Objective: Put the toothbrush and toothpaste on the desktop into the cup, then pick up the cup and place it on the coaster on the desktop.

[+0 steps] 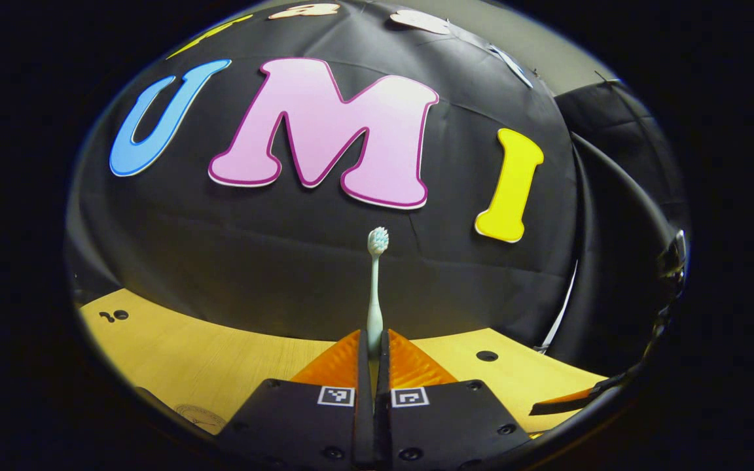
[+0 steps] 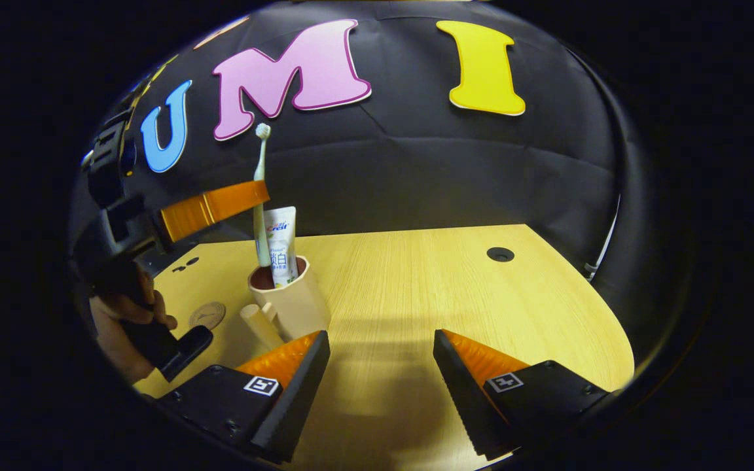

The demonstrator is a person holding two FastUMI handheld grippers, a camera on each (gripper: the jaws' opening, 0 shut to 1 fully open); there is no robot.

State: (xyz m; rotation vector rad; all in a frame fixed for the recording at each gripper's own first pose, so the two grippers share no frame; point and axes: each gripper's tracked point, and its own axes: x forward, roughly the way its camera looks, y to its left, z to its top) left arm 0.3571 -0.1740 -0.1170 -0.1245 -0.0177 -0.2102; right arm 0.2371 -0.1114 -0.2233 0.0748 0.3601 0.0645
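The left gripper (image 1: 372, 353), clamped on the toothbrush (image 1: 375, 288), should lower it straight into the cup (image 2: 288, 304) beside the toothpaste (image 2: 281, 245); the right gripper (image 2: 381, 347) waits with fingers apart.

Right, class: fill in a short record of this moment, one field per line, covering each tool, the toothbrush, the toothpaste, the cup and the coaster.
left tool: shut on the toothbrush, held upright
toothbrush: bristles up, lower end in the cup
toothpaste: standing in the cup
cup: on the wooden desktop, handle toward the right tool's camera
coaster: left of the cup, bare
right tool: open, holds nothing
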